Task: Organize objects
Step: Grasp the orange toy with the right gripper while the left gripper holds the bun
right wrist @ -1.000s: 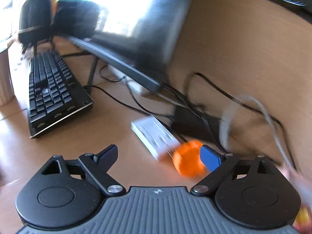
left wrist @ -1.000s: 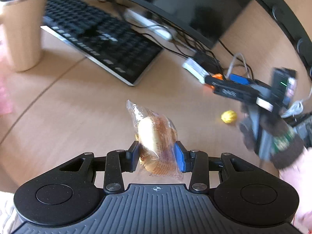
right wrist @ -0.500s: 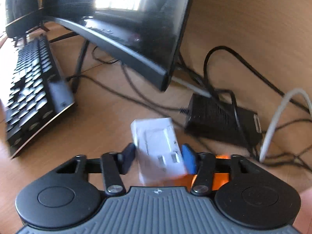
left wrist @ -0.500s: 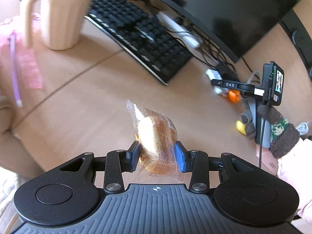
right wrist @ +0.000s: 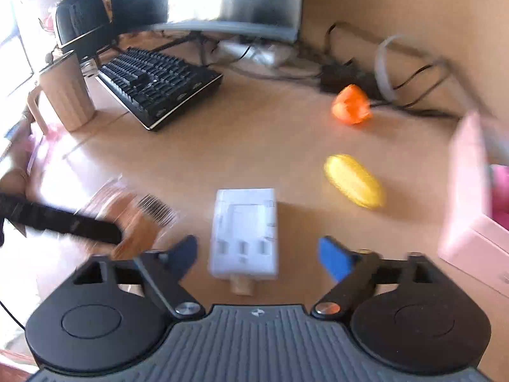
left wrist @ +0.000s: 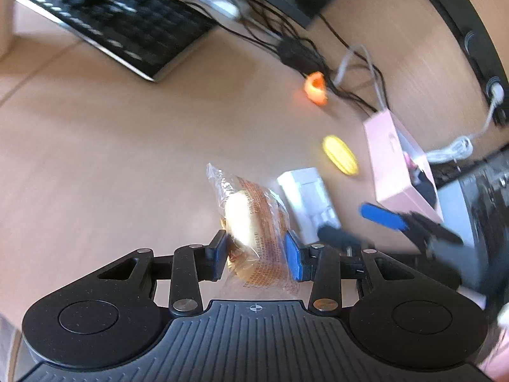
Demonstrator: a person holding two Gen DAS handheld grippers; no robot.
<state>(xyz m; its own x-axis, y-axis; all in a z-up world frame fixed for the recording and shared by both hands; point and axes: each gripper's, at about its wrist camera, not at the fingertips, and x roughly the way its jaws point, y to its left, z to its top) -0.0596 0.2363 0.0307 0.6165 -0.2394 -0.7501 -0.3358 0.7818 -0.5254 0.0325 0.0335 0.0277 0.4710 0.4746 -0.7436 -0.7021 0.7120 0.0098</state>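
The left gripper (left wrist: 256,253) pinched a wrapped bun (left wrist: 251,222) between its pads, the clear wrapper bulging above and below them, held over the desk (left wrist: 127,159). The right gripper (right wrist: 259,254) had its jaws spreading apart, well clear of a white box (right wrist: 244,232) that lay flat on the desk between them, touched by neither pad.

In the left wrist view the white box (left wrist: 307,202) sat just right of the bun, with the right gripper's blue pad (left wrist: 383,216) blurred beside it. A yellow ball (left wrist: 339,156) lay a little farther toward the back of the desk, and an orange piece (left wrist: 315,88) farther still, near a tangle of black cables (left wrist: 296,54) at the back wall. A pink box (left wrist: 397,165) stood on the right side of the desk, close to the yellow ball.

A black keyboard (right wrist: 159,86) lay toward the back left of the desk, in front of a monitor (right wrist: 229,0). A beige mug (right wrist: 65,92) stood to the left of the keyboard. In the right wrist view the left gripper (right wrist: 63,222) and its bun (right wrist: 136,222) showed only as a blur at the left.
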